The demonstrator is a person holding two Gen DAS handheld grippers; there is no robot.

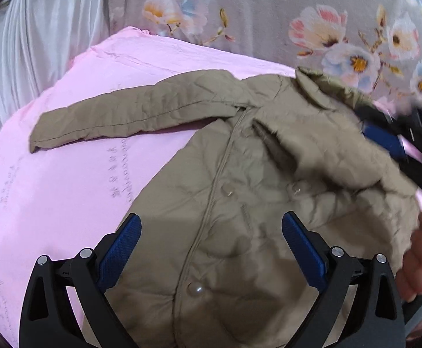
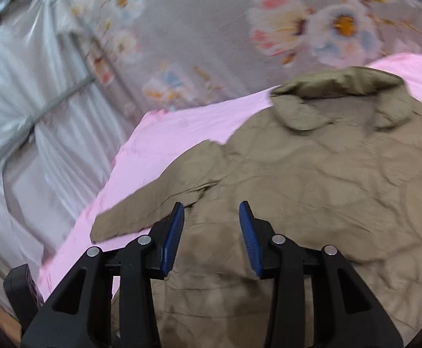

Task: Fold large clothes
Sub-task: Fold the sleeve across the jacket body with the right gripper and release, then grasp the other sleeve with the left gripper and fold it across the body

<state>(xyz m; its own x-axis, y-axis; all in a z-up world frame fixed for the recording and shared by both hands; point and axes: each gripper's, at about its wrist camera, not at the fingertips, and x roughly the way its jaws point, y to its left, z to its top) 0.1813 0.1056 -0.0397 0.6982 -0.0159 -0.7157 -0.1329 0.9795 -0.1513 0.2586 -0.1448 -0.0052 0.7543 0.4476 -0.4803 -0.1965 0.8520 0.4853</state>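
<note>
Pink bedding [image 1: 51,191] under a grey floral hanging [image 1: 269,8] forms the work surface; white draped fabric [image 2: 22,110] is noted at the far left.

Item: khaki quilted jacket [image 1: 240,203], laid front-up on the pink bedding, buttons closed, collar [image 2: 338,98] at the far end. One sleeve [image 1: 129,113] is stretched out to the left, its long axis running across the bedding, cuff at the left. In the left wrist view the opposite side of the jacket appears already turned in over the chest; this is judged, not certain, as that area is blurred.

Left gripper [image 1: 211,237]: jaws held wide apart, nothing between the pads, poised above the buttoned front near the hem.

Right gripper [image 2: 211,232]: jaws partly apart, nothing clamped, poised over the jacket body; the outstretched sleeve is seen just to its left. A hand [image 1: 420,255] is seen at the right edge of the left wrist view.

Relation for the coming move: the extended sleeve lies far and to the left of the left gripper, which is judged the nearer for folding it inward across the body.
</note>
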